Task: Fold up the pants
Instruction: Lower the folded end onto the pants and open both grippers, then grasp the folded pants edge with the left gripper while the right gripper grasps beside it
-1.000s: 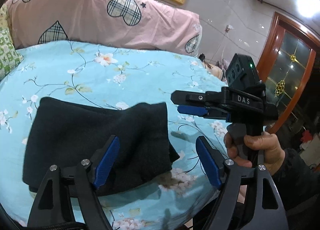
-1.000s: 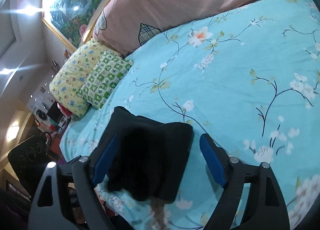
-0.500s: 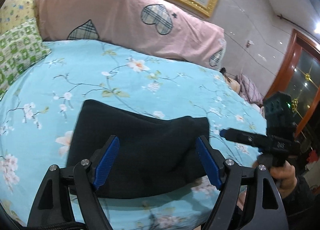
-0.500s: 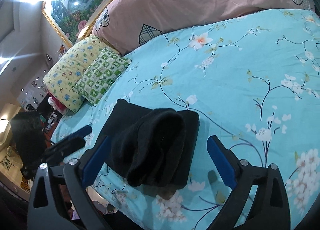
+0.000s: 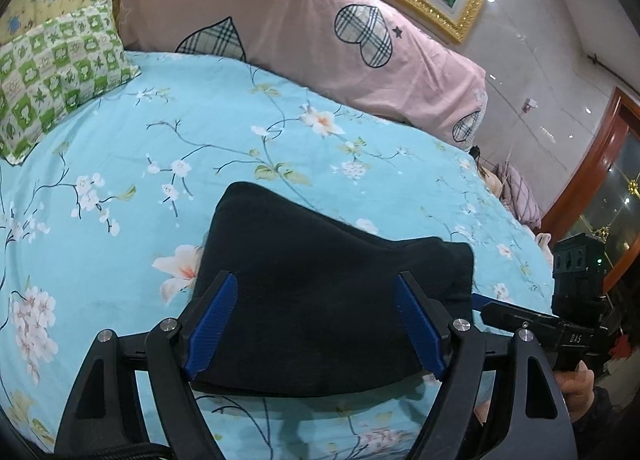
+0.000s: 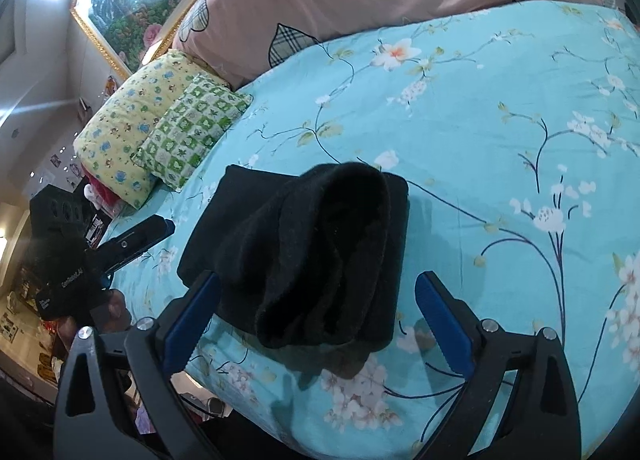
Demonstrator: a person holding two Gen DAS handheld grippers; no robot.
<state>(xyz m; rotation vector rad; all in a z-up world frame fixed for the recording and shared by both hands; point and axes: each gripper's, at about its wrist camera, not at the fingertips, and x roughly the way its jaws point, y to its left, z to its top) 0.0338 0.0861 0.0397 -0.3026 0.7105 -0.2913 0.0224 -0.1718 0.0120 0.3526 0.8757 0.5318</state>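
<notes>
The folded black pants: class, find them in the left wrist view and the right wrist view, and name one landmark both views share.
Left wrist view: black pants lie low and centre on the bedsheet, behind the open tool's pads.
Right wrist view: pants sit centre, slightly left, top layer bunched.
Shared landmark: green checked pillow, upper left in both.

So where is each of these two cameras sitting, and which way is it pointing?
Left wrist: rides on the left gripper, looking down its open blue fingers at the folded black pants; the right gripper and its hand show at right.
Right wrist: rides on the right gripper, same downward slant; the left gripper shows at left.
Shared: pants, blue floral bedsheet, pink quilt, green pillow.
</notes>
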